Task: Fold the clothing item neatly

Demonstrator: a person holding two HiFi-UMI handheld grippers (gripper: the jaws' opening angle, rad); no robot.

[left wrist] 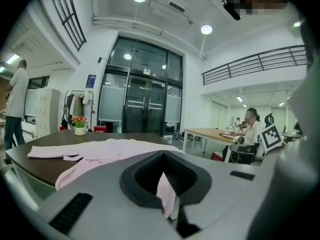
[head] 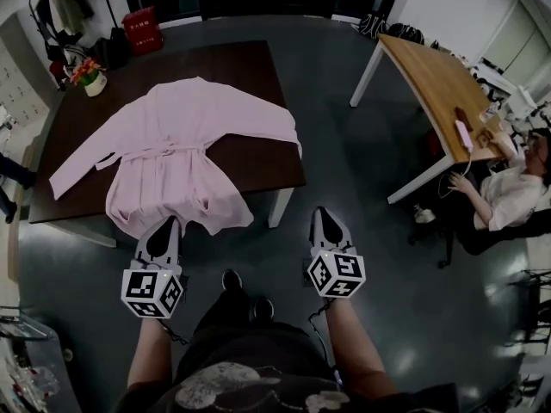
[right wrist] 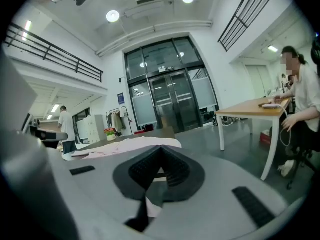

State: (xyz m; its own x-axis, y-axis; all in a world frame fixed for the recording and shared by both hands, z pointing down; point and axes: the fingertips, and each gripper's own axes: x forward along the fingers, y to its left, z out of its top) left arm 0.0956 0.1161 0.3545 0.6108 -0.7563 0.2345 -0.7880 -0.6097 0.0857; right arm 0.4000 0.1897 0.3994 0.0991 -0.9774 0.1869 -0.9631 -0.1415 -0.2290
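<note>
1. Head view: both forearms reach forward and down. The left gripper (head: 165, 231) tips over the hem of the pink robe (head: 172, 144), which lies spread on the dark table (head: 250, 67). The right gripper (head: 330, 226) hangs over the floor.
2. Left gripper view: the jaws are together. Pink cloth shows in the slit, but I cannot tell whether it is pinched.
3. Right gripper view: the jaws are together and hold nothing. The gripper's body cuts off part of the robe.

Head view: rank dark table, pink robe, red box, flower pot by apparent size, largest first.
1. dark table
2. pink robe
3. red box and flower pot: look alike, both far off, unranked.
</note>
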